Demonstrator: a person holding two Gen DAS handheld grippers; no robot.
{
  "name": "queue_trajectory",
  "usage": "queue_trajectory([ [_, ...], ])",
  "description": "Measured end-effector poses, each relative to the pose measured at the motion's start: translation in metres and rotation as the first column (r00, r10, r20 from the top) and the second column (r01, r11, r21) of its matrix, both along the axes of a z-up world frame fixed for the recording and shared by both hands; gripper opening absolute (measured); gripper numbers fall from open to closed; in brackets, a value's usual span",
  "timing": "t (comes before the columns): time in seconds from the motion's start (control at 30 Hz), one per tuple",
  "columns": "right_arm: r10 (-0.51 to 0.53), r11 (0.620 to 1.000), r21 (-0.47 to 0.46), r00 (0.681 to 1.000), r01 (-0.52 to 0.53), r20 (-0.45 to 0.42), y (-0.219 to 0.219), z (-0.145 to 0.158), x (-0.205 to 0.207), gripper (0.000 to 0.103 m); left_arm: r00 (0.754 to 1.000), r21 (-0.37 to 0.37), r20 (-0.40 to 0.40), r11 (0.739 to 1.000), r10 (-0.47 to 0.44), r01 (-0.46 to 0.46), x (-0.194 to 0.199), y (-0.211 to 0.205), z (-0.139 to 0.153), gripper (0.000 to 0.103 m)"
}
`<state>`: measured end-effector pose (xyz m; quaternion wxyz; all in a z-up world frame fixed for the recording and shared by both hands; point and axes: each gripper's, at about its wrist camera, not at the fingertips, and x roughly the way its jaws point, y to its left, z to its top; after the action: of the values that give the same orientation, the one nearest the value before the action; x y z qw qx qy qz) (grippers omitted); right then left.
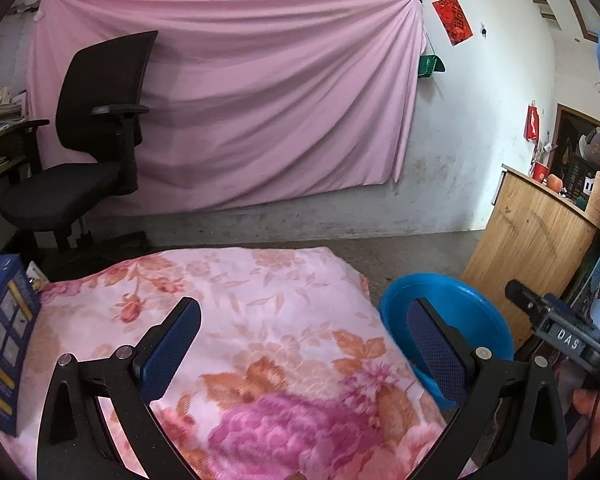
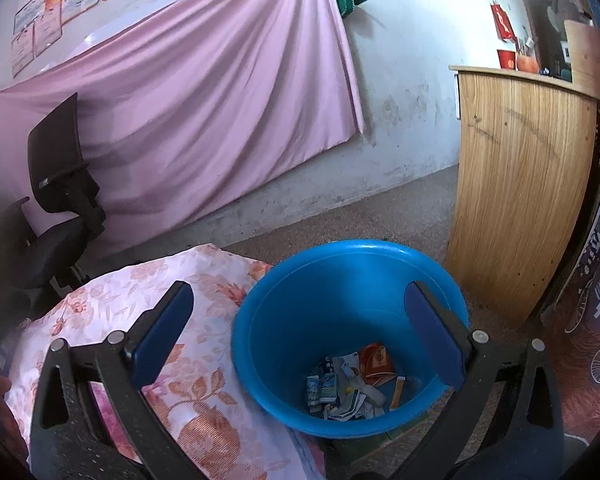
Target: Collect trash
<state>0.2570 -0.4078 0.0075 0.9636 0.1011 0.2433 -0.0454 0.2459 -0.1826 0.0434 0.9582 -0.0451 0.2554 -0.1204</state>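
Observation:
A blue plastic bucket [image 2: 284, 320] stands on the floor beside a table covered in a floral cloth [image 2: 204, 280]. Several crumpled wrappers and paper scraps [image 2: 352, 384] lie at its bottom. My right gripper [image 2: 300, 312] is open and empty, hovering above the bucket's mouth. My left gripper [image 1: 304, 328] is open and empty above the floral cloth [image 1: 260, 304], with the bucket [image 1: 472, 312] just to its right. The other gripper's body shows at the right edge of the left wrist view [image 1: 556, 328].
A blue box [image 1: 4, 336] sits on the table's left edge. A black office chair [image 1: 88, 140] stands behind it by a pink sheet [image 1: 260, 92] on the wall. A wooden cabinet [image 2: 516, 184] stands right of the bucket.

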Motion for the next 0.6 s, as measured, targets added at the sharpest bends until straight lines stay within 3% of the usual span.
queue_trajectory([
  [0.6,0.024,0.994,-0.107,0.999,-0.020,0.043,0.036,0.014,-0.032,0.103,1.000,0.033,0.011,0.999,0.026,-0.027,-0.036,0.015,-0.002,0.101],
])
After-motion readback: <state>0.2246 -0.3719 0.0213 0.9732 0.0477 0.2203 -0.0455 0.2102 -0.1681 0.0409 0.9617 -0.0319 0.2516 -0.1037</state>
